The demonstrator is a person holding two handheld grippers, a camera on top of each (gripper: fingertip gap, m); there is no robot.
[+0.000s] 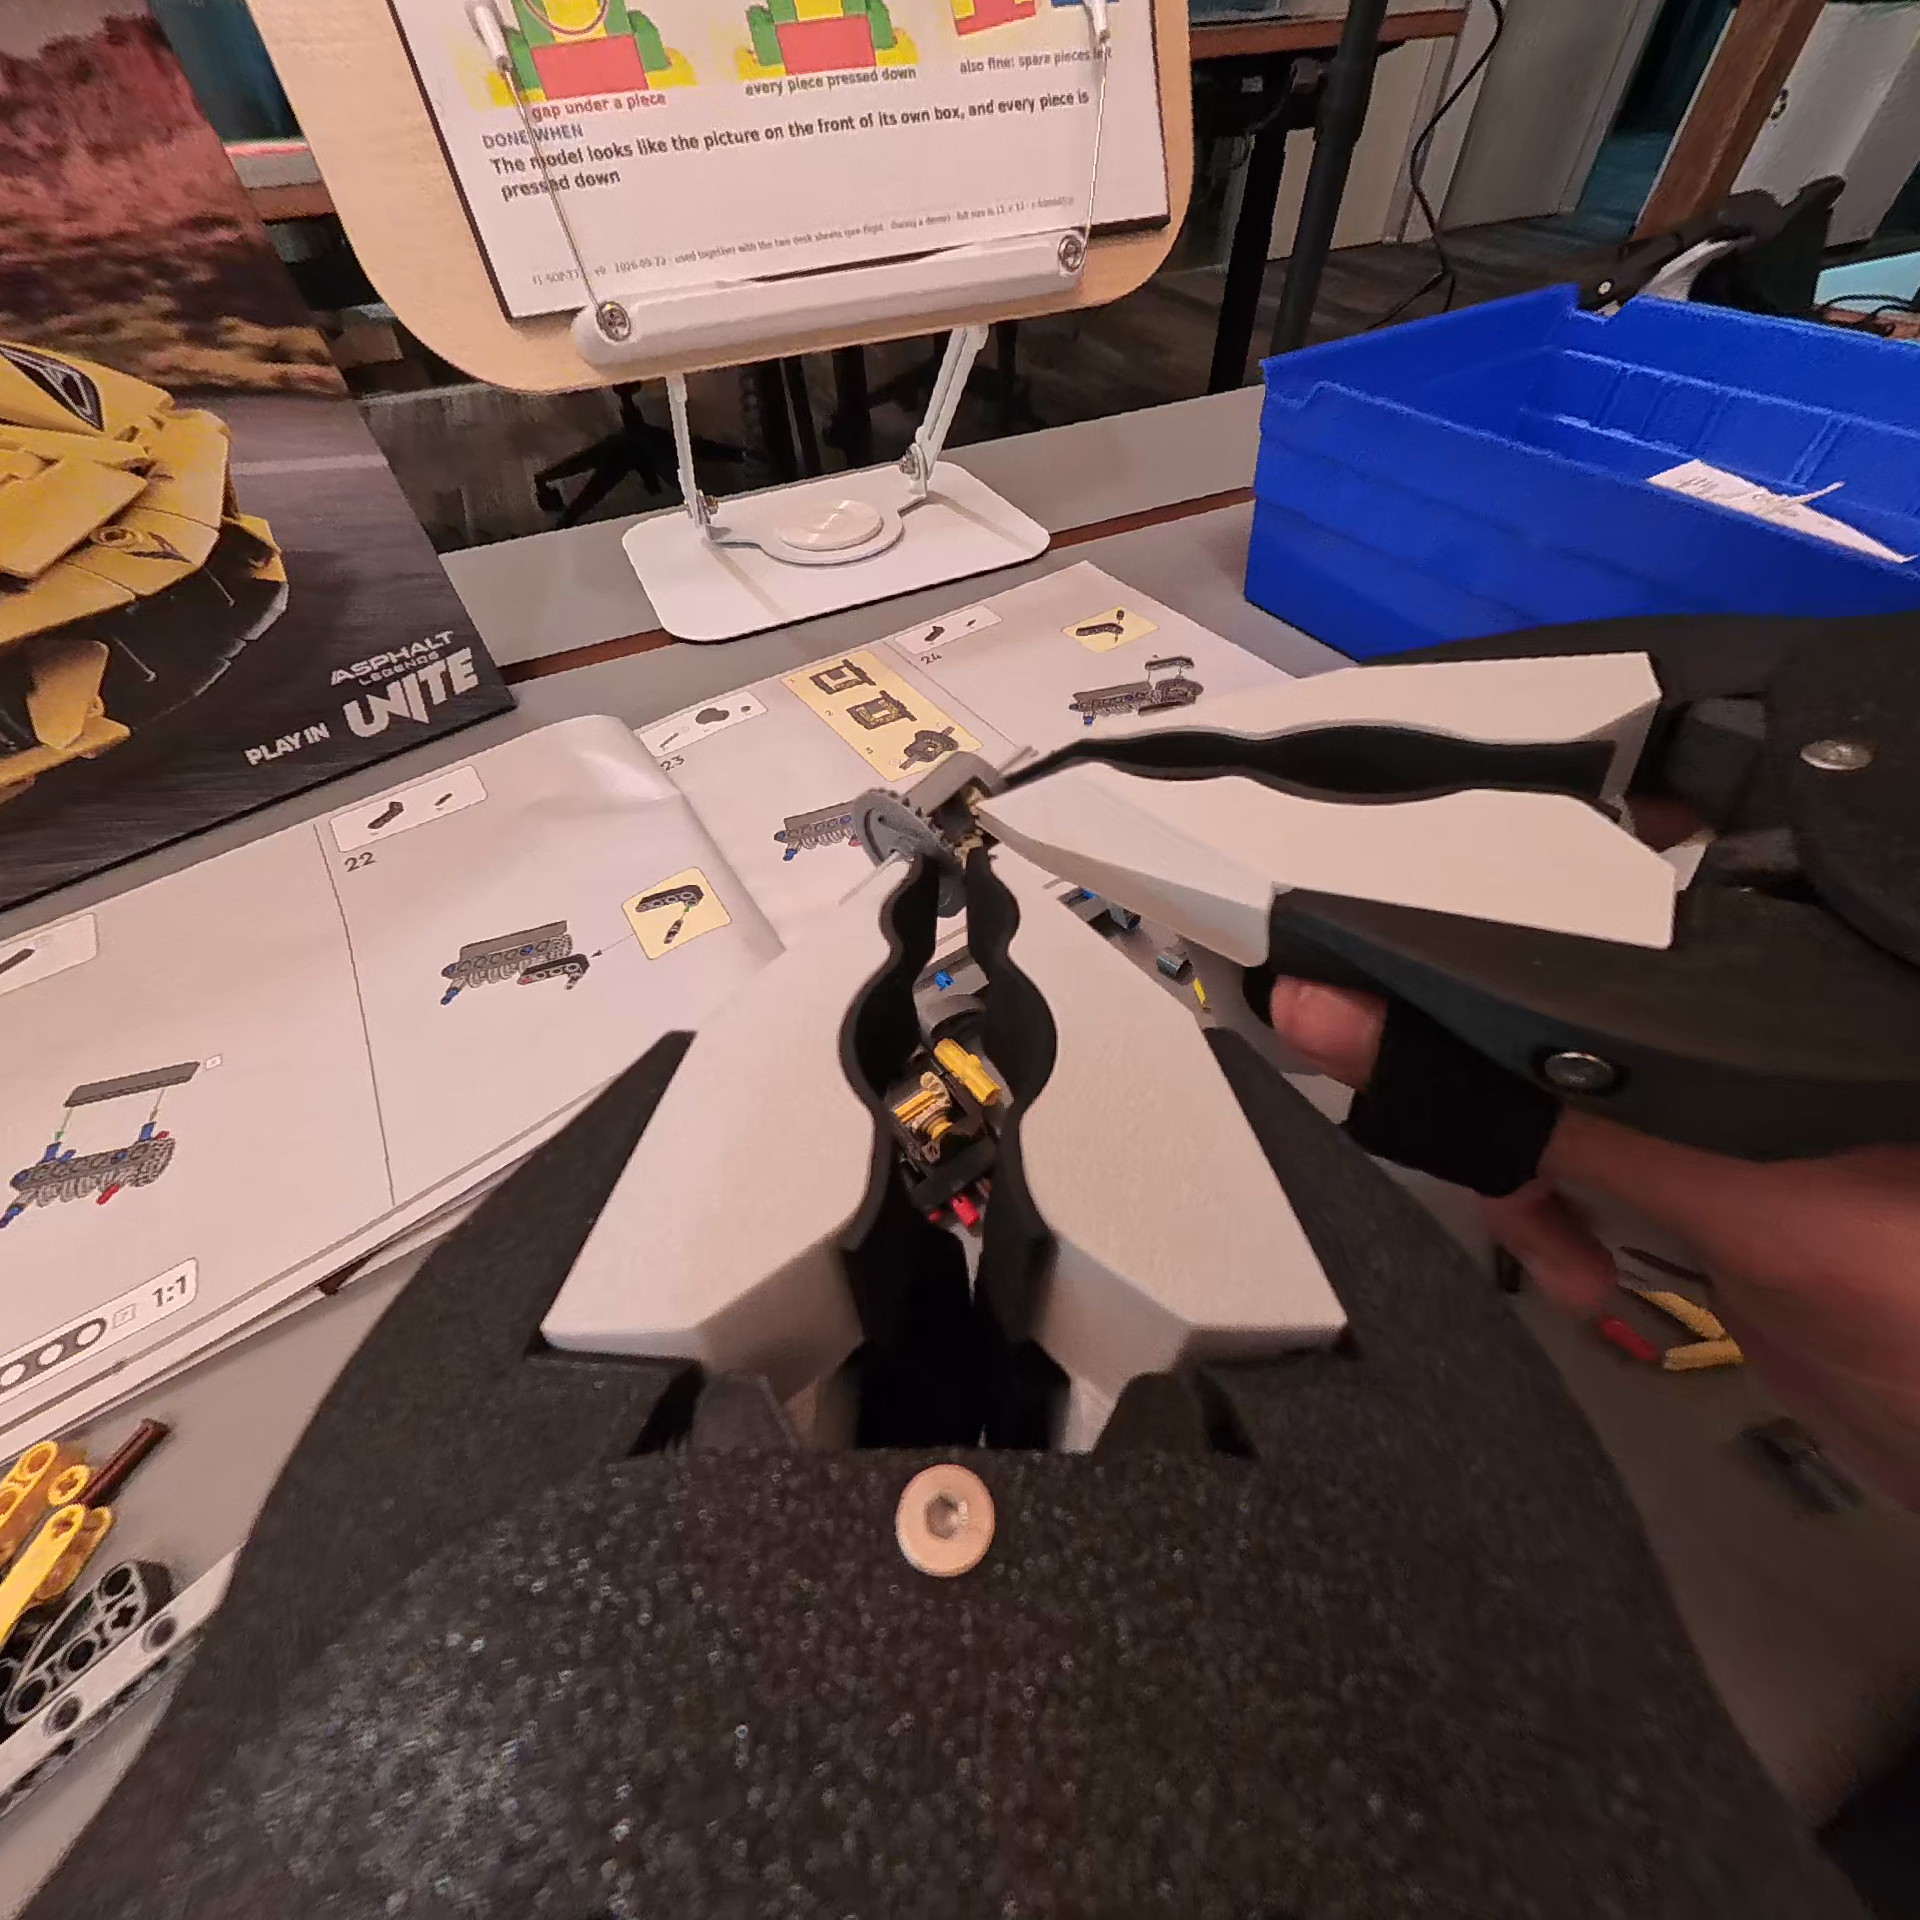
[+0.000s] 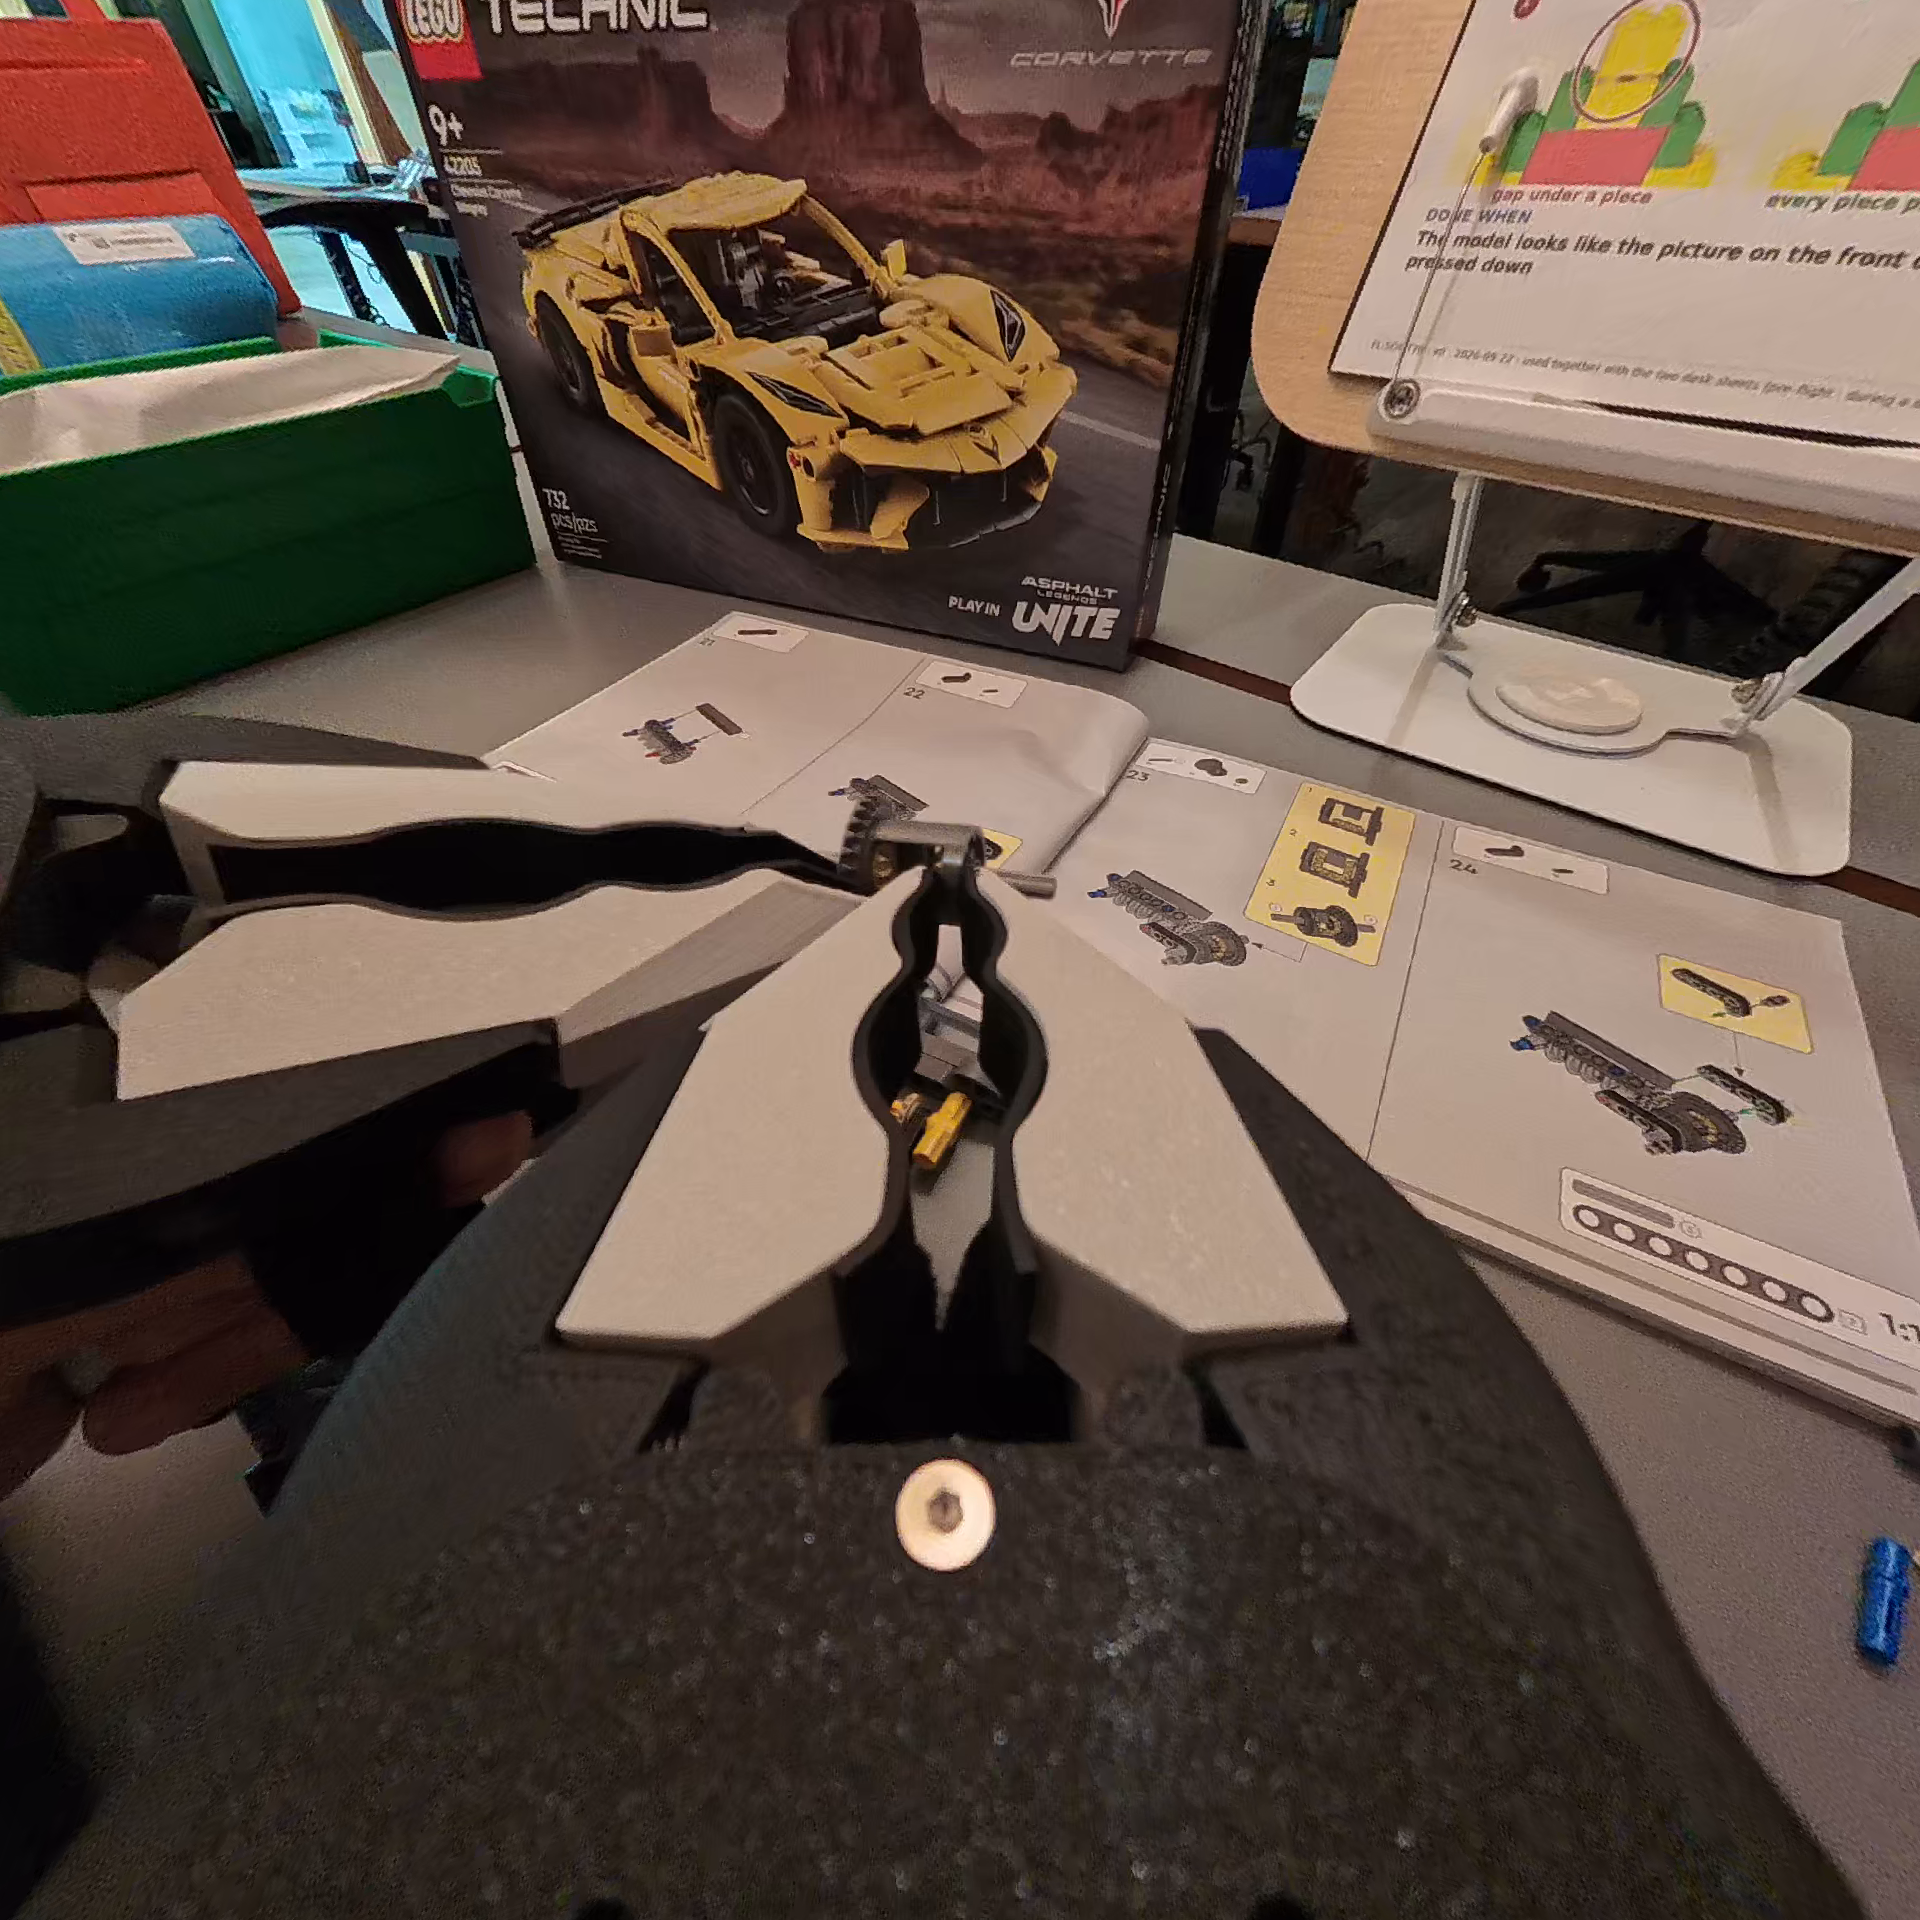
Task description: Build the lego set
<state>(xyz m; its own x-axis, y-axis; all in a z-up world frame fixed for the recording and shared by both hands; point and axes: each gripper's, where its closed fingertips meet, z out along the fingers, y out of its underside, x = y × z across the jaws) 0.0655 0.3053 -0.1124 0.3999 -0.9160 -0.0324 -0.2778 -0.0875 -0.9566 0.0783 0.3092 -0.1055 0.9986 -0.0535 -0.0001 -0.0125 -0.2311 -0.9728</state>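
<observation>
Both the left tool (image 1: 940, 868) and right tool (image 2: 951, 868) pinch the small gear assembly (image 1: 909, 821) at their meeting tips, so uneven squeezing could pop it loose onto the desk (image 2: 1683, 1558) below.

A grey desk (image 2: 665, 613) stands under warm indoor light, with dark desks (image 1: 1340, 42) and cables (image 1: 1455, 114) behind.

The left gripper (image 1: 940, 868) is pointing forward, its fingers closing together at the tips. The right gripper (image 2: 951, 868) is meeting it at an angle, tips nearly touching, jaws likewise pinching shut. A hand (image 1: 1475, 1101) in a dark fingerless glove is gripping the right gripper's handle from beneath.
</observation>
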